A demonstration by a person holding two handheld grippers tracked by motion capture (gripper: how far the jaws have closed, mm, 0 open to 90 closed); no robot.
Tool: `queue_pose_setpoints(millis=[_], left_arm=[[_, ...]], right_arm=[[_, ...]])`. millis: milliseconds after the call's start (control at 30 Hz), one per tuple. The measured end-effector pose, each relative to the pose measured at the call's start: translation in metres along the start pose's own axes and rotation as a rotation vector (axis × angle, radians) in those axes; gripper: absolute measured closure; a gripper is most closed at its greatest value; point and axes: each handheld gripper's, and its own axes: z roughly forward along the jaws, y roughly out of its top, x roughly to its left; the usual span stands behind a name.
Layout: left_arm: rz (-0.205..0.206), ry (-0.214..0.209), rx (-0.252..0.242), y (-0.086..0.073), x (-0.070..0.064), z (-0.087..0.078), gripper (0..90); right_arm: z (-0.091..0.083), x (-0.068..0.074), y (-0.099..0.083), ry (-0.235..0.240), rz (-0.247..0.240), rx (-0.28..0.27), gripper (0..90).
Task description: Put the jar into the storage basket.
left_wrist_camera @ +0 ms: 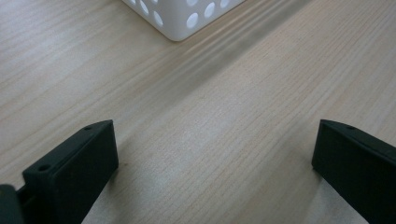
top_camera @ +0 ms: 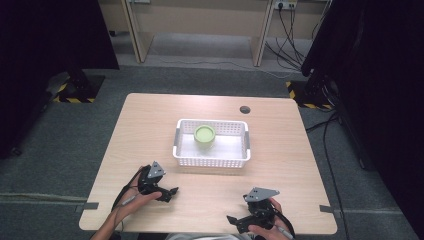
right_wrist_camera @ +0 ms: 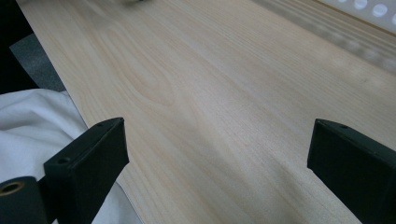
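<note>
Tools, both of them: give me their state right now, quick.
Left tool: open, holding nothing, jaws wide apart over bare table.
Right tool: open, holding nothing, jaws wide apart over the table.

A white perforated basket [top_camera: 211, 161] sits mid-table; a round green container [top_camera: 205, 134] stands upright in its far-left part

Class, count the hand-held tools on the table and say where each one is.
2. The left tool is near the table's front-left edge, jaws open. The right tool is at the front-right edge, also open. Both sit nearer the person than the white basket.
</note>
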Motion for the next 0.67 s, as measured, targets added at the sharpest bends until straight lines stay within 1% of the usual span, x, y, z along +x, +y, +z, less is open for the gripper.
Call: queue_pose_setpoints(millis=[667], left_arm=[[0.0, 0.0, 0.0, 0.0, 0.0, 0.0, 0.0]], right_arm=[[-0.0013, -0.0012, -0.004, -0.002, 0.011, -0.001, 5.5]])
